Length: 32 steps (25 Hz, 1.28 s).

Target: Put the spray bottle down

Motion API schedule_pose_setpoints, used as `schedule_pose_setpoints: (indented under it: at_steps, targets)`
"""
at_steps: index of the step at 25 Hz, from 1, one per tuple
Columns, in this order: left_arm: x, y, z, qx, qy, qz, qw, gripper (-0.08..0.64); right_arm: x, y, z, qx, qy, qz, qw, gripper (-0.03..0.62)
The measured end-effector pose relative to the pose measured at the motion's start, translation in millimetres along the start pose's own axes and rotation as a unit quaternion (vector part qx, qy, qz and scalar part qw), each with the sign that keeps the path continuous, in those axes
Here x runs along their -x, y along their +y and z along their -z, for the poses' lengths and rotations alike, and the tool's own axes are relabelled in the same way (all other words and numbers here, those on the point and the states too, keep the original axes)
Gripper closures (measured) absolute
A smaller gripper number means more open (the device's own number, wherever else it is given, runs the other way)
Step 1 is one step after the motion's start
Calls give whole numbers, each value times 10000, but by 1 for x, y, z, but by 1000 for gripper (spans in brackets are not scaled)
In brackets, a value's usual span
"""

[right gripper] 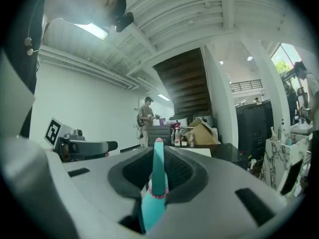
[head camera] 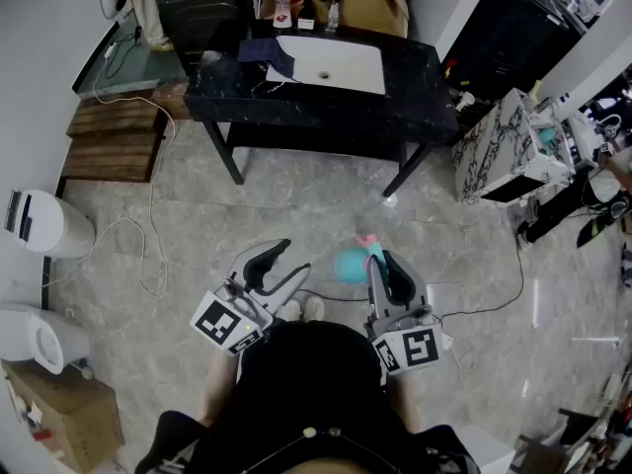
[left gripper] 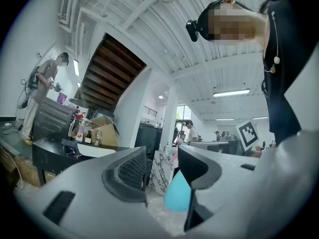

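Observation:
In the head view my right gripper [head camera: 379,263] is shut on a teal spray bottle [head camera: 351,264] with a pink collar, held level in front of me above the floor. The right gripper view shows the bottle's [right gripper: 157,178] thin nozzle end clamped upright between the dark pads of the right gripper [right gripper: 158,169]. My left gripper [head camera: 288,261] stands open and empty just to the left, its jaws wide apart. In the left gripper view, the left gripper [left gripper: 162,169] holds nothing and the teal bottle [left gripper: 177,194] shows beyond its right jaw. A black table [head camera: 414,93] stands ahead.
A white basin [head camera: 331,65] is set in the black table, with bottles and a cardboard box behind it. Wooden pallets [head camera: 114,141] lie at the left, white fixtures [head camera: 39,223] further left, a marbled cabinet [head camera: 504,146] at the right. Cables run over the tiled floor.

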<state>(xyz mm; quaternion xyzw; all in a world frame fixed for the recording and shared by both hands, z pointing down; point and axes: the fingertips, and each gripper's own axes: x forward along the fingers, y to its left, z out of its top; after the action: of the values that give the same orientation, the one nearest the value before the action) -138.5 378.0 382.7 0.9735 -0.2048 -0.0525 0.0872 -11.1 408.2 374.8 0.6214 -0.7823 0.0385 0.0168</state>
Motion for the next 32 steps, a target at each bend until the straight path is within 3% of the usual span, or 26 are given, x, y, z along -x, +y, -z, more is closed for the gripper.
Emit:
schedule_pose_setpoints:
  at_steps: [15,16,19,21,25,32]
  targets:
    - [1,-3,4,-52,36,-41,10000,364,7,-3,2,-77,21,89,9999,526]
    - [3,-1,3,-60,32,-101,9999,381,7,-3,1,-132,-1,87,9999,526]
    - [8,9,2,21,9,-331,9994,543,7,-1,-2,-407,-70,-30,9991,526]
    - [12,18,2,144,-1,-485,9987,548,5,2,-2,-493,-68,-94,9987,526]
    - [26,31,5,175,-37,-684,9975,546,2,12,7,-203,67,-25,9998,526]
    - [38,45,20,362,88,-830,9958,546,-2,19,18,-426,176,-56,9989,526]
